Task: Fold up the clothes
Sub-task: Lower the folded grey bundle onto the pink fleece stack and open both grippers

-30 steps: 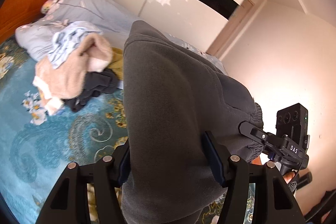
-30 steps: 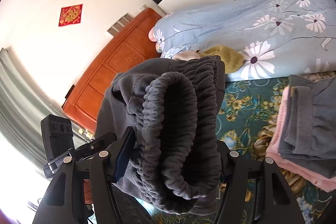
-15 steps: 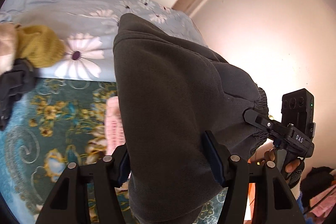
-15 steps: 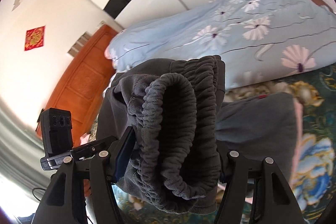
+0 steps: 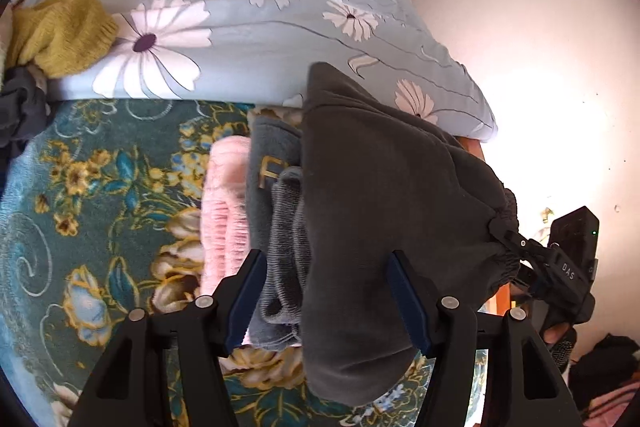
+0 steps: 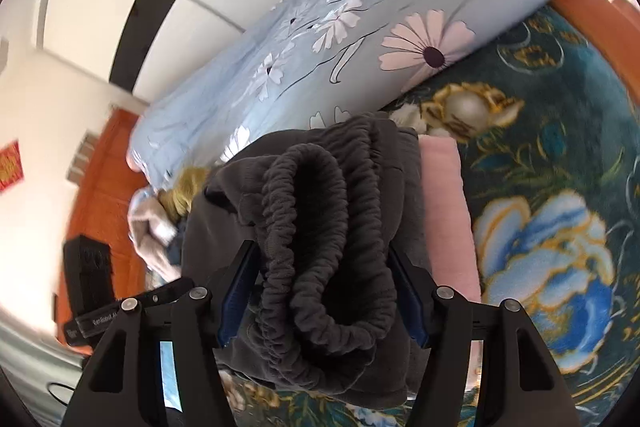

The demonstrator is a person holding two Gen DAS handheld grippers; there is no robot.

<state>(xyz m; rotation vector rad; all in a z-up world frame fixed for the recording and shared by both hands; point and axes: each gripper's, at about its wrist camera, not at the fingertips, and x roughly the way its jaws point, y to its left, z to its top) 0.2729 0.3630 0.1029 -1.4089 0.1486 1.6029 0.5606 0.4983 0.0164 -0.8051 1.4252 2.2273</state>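
Altogether two grippers (image 5: 326,297) (image 6: 322,291), one dark garment (image 5: 392,211).

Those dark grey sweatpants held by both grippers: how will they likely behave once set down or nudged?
The dark grey sweatpants look floppy: they sag between the left gripper and right gripper. The thick fleece and gathered waistband suggest some bulk, so folds may spring open. The fuzzy surface probably grips rather than slides on the floral blanket.

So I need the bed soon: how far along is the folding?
Done: a grey top folded on a pink one. In hand: dark pants, folded, gripped at both ends over that stack. Left: a heap with a yellow knit by the duvet.
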